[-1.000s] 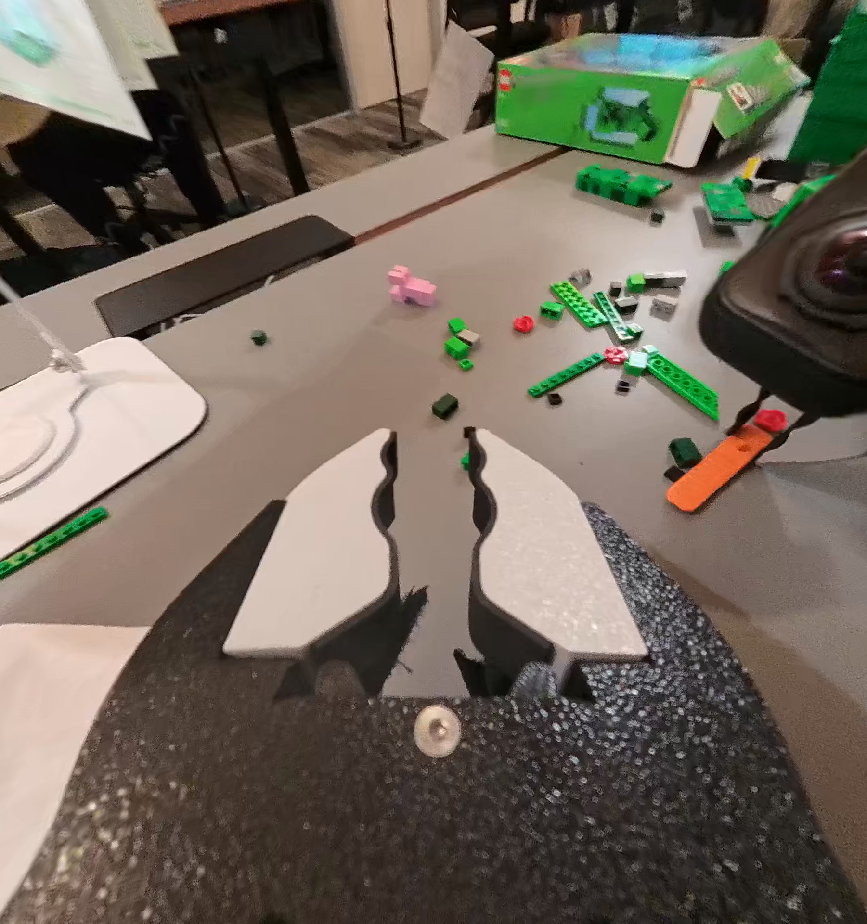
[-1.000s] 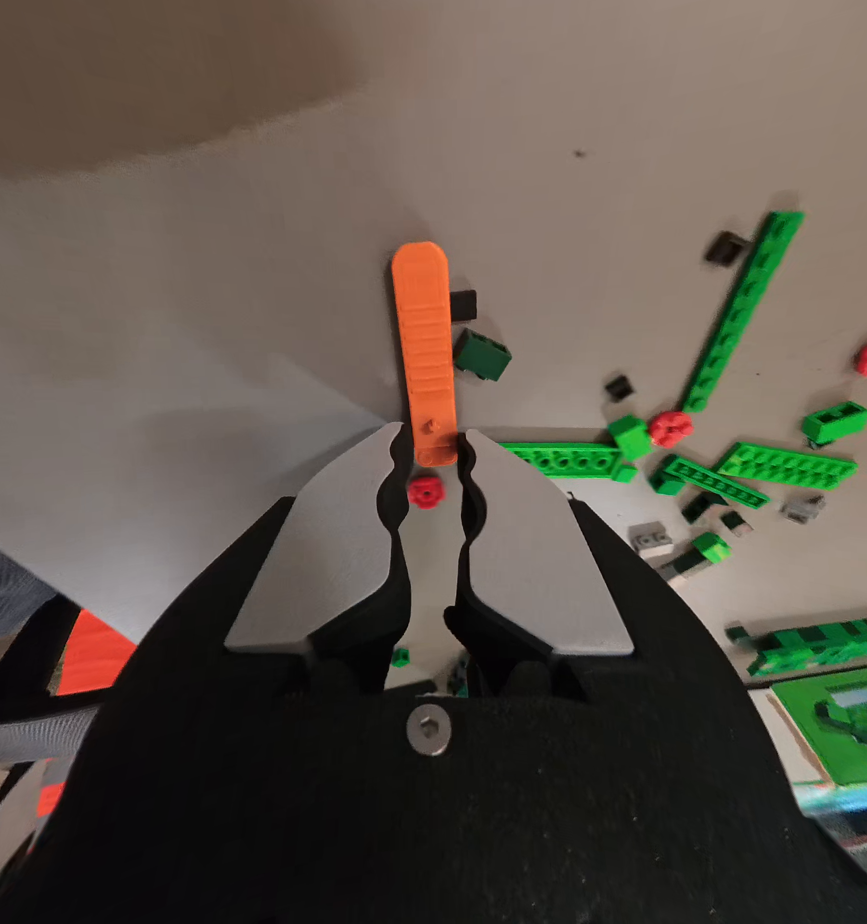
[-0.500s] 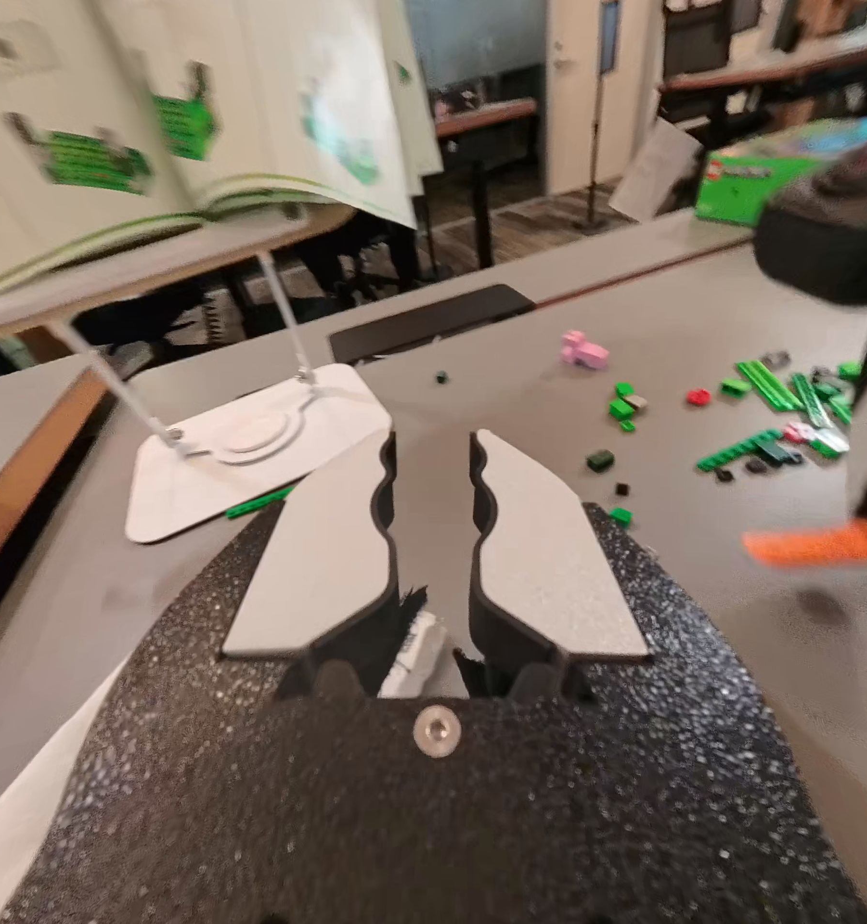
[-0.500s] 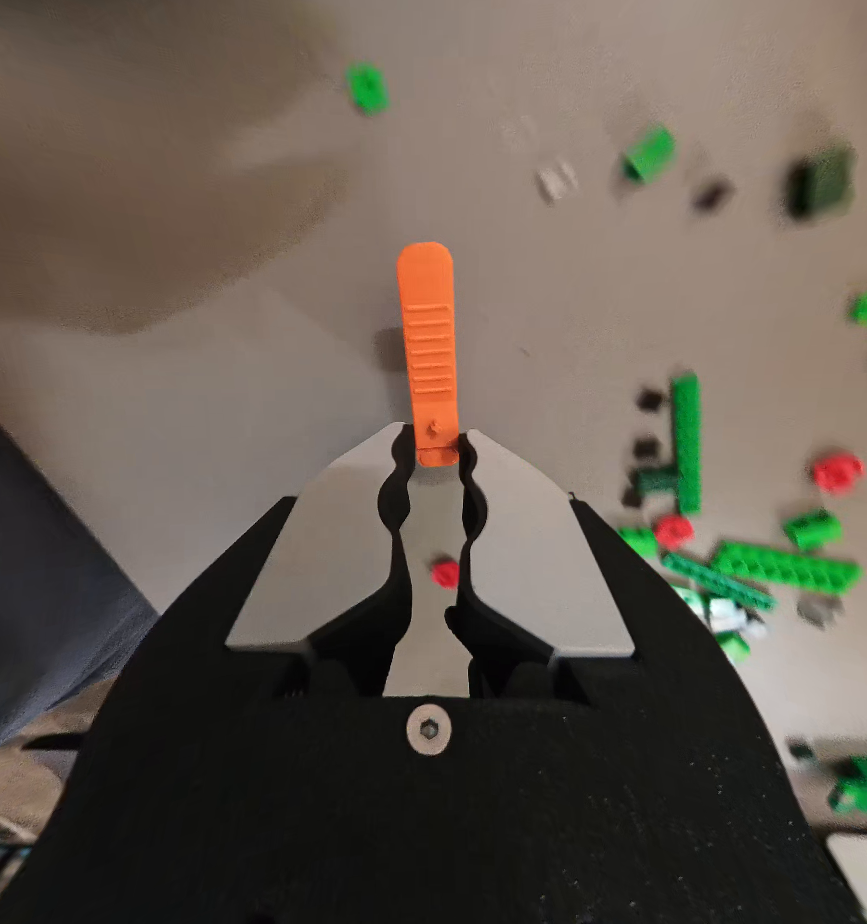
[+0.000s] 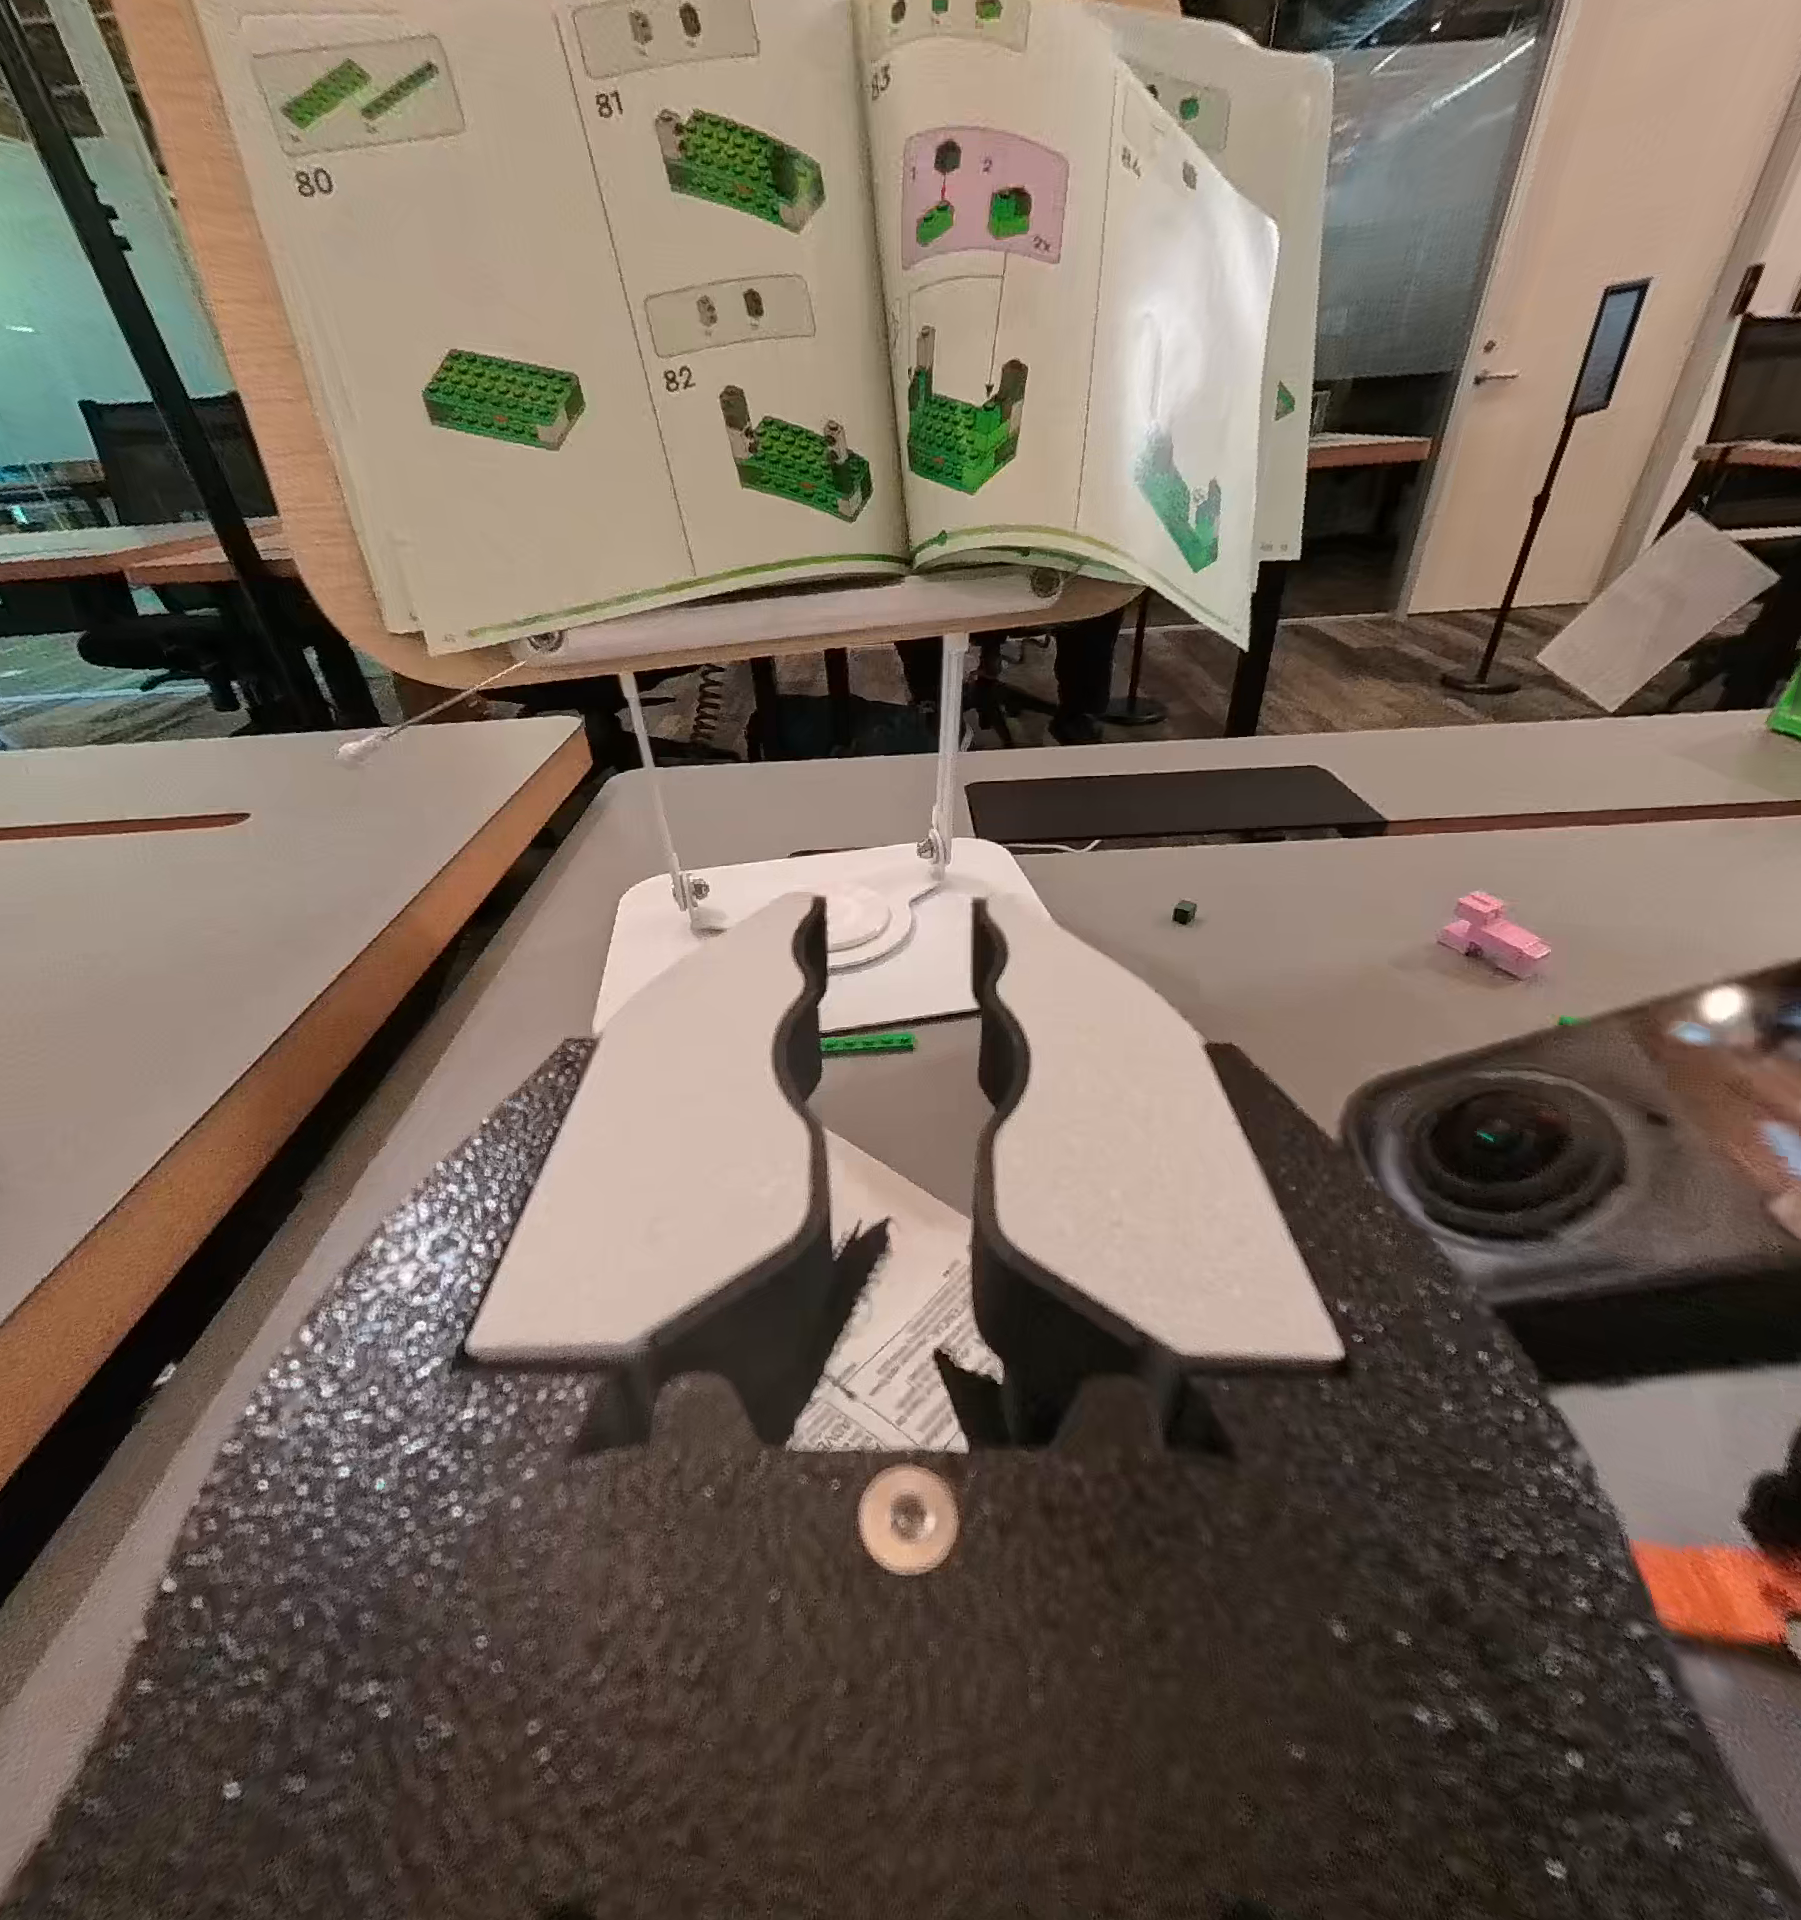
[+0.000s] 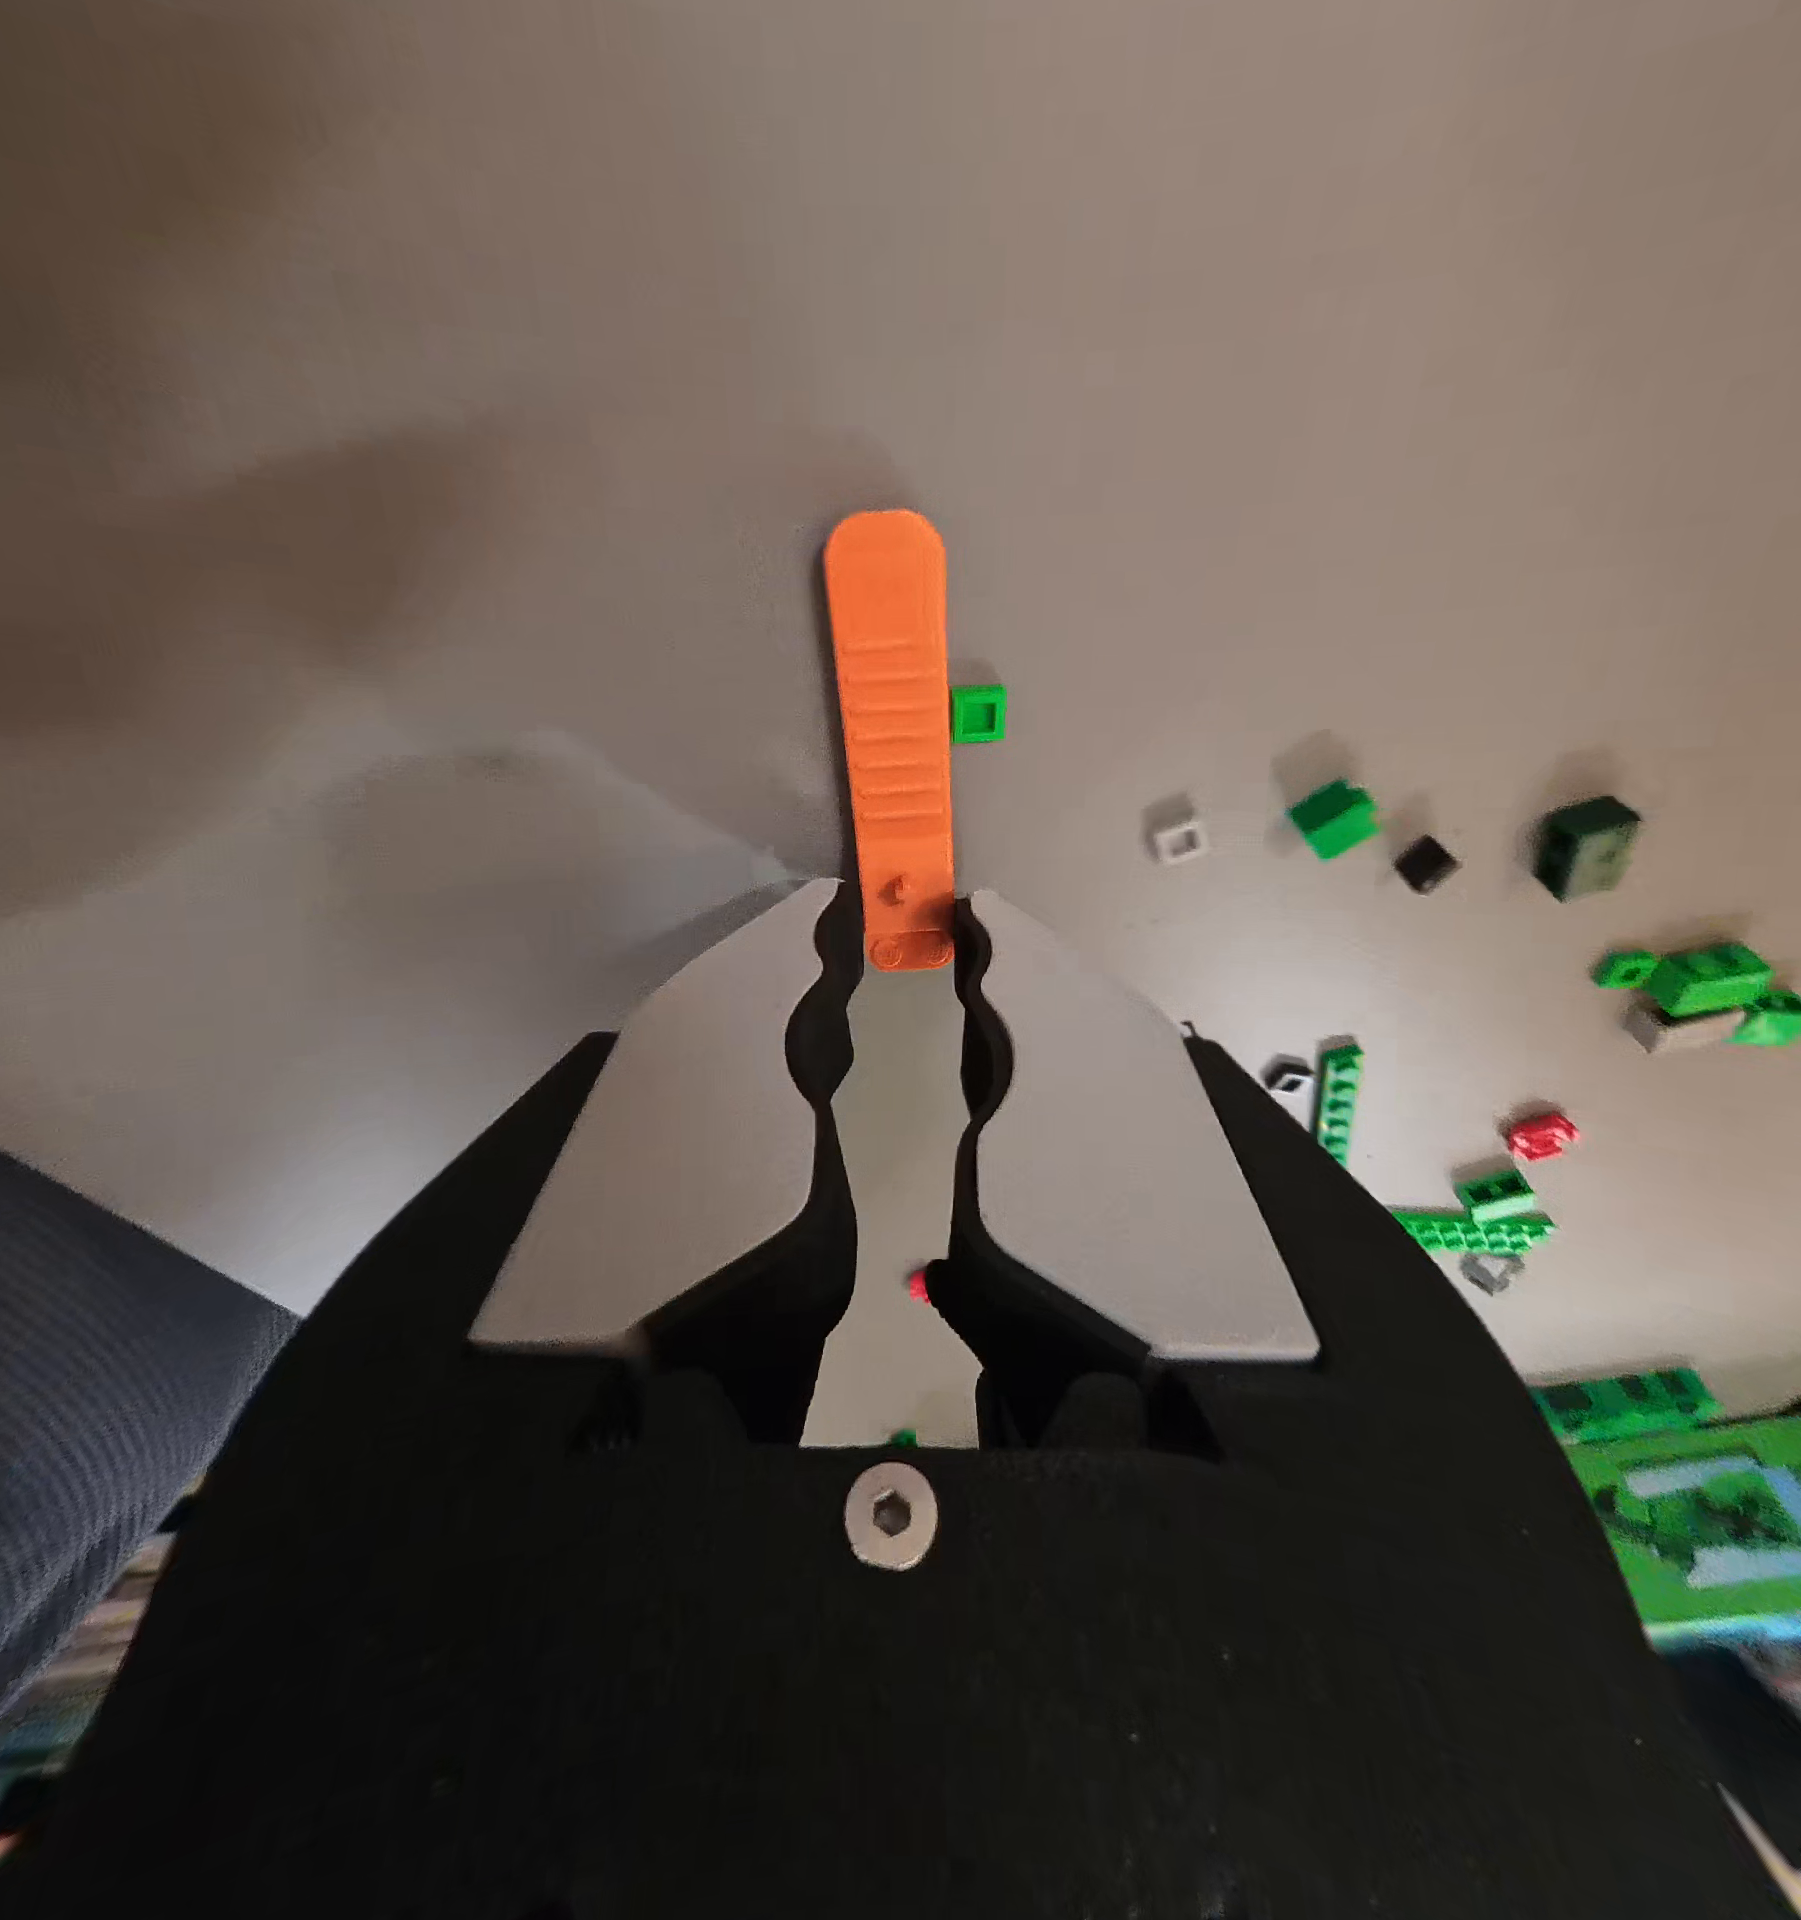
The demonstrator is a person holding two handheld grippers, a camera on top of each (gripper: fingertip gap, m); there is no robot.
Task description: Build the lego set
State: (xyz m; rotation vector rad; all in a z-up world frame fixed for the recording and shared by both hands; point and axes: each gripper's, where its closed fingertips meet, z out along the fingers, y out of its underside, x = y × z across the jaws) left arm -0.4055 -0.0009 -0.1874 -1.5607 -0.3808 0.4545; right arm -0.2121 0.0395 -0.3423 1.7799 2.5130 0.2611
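The orange brick separator [image 6: 891, 727] is pinched by only its end in the right tongs [image 6: 906, 914], so it could pivot or slip out. The left tongs [image 5: 896, 935] are spread and empty.

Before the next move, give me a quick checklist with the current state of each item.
1. Right gripper has a grip on the orange brick separator: ok, its fingertips pinch the studded end.
2. Separator is off the table: cannot tell; its far end may be lifted.
3. Left gripper is free: ok, jaws apart, nothing between them.
4. Instruction booklet is readable: ok, open on its stand, though the right-hand page curls.
5. Loose parts are within sight: ok, green, grey, black and red pieces lie right of the separator.
6. A green plate lies ahead of the left gripper: ok, flat by the stand's base.
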